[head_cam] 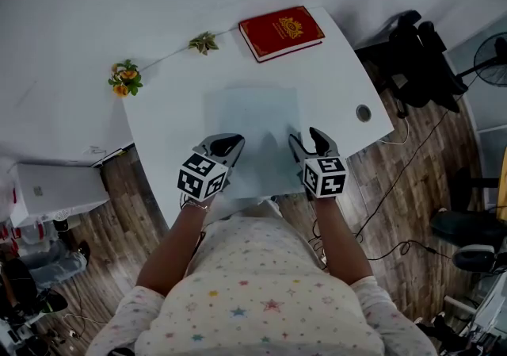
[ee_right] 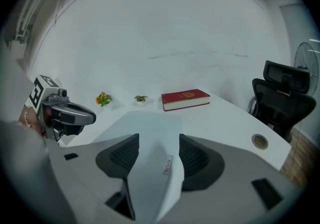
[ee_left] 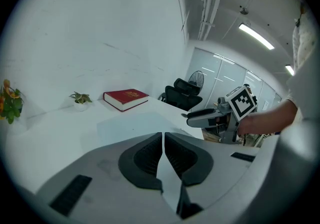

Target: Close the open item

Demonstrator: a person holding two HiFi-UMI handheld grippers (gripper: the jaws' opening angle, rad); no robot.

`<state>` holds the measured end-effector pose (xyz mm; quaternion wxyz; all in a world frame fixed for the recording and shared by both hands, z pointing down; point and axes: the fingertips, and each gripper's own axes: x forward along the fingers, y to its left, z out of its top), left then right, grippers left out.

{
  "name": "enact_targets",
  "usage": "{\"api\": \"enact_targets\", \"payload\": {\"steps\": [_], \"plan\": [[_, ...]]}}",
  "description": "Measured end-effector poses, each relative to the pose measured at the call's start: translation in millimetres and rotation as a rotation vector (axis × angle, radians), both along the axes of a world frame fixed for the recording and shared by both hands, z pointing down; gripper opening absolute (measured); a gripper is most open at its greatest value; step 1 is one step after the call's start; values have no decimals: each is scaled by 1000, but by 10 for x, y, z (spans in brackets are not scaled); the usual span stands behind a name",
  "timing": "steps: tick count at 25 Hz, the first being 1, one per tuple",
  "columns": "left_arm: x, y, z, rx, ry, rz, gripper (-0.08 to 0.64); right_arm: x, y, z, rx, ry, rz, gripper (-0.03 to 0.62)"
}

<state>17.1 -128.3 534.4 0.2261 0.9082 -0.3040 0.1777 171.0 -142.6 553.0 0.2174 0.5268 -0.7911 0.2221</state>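
Observation:
A red book [head_cam: 281, 32] with a gold emblem lies closed at the far side of the white desk [head_cam: 341, 77]; it also shows in the left gripper view [ee_left: 126, 98] and the right gripper view [ee_right: 185, 98]. A pale flat mat [head_cam: 249, 120] covers the desk's middle. My left gripper [head_cam: 230, 143] hovers over the mat's near left part, jaws shut with nothing between them [ee_left: 163, 135]. My right gripper [head_cam: 309, 139] hovers over the mat's near right part, open and empty [ee_right: 159, 143]. A small label [ee_right: 168, 164] on the mat shows between the right jaws.
A small potted plant [head_cam: 203, 43] and an orange flower pot [head_cam: 124, 78] stand along the desk's far left edge. A round cable hole [head_cam: 363, 113] sits near the right edge. A black chair [head_cam: 416, 53] and a fan [head_cam: 491, 65] stand to the right.

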Motion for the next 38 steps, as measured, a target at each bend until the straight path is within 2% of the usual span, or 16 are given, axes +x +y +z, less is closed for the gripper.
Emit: {"api": "enact_targets", "payload": {"steps": [4,12,15,18,21,27,38], "plan": [[-80,-55,-129,31,17,-31,23,-69,-31,-168,38,-9,-13,239],[-235,-145,-472,108,79,-95,21,-160,-52,-638,147,-50,-18,154],[-295,-166,-612,131,107,-122,21,-214,-42,-810,183,-65,-31,116],[-336,-182,-773,164,132,-139,21,-276,-32,-995,232,-65,-49,37],[-374,-195,-937,198,156,-154,20,-344,-34,-1174,278,-73,-61,5],[-461,-192,-1277,266,206,-190,15,-417,-49,-1508,356,-105,-60,1],[-587,-140,-1791,457,175,-219,14,-451,10,-2097,512,-124,-64,1]]}}
